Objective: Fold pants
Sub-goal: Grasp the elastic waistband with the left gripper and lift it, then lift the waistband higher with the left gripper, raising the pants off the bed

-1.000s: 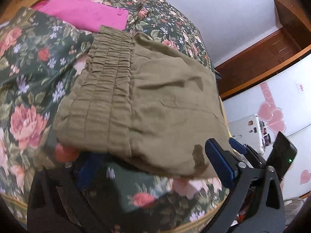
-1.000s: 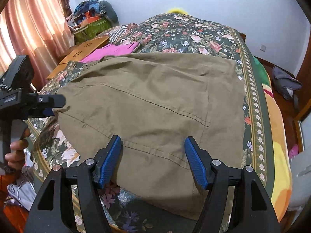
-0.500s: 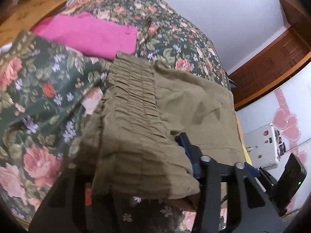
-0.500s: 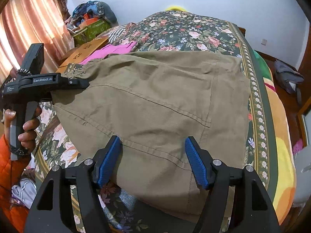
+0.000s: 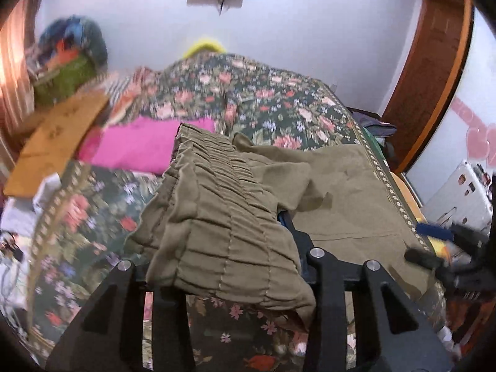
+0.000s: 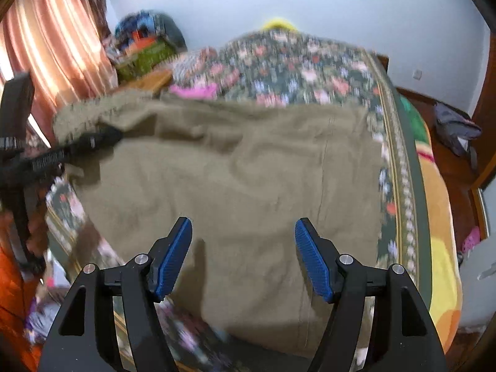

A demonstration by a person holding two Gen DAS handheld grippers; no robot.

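Observation:
Olive-brown pants [image 6: 248,167] lie spread on a floral bedspread [image 6: 297,68]. In the left wrist view their gathered elastic waistband [image 5: 223,223] drapes over my left gripper [image 5: 248,248], which is shut on it and holds it lifted off the bed. The left fingertips are hidden under the cloth. My right gripper [image 6: 243,248] is open and empty, hovering above the near part of the pants. The left gripper also shows in the right wrist view [image 6: 90,142] at the pants' left corner. The right gripper shows blurred in the left wrist view [image 5: 440,248].
A pink garment [image 5: 139,145] lies on the bed beyond the waistband. A cardboard sheet [image 5: 59,136] and a pile of clothes [image 5: 71,62] are at the left. Curtains [image 6: 59,46] hang on the left. A wooden wardrobe [image 5: 434,71] stands on the right.
My left gripper has closed on the waistband and lifted it, swinging up and toward the pants' middle. The right gripper has stayed open and risen slightly above the cloth.

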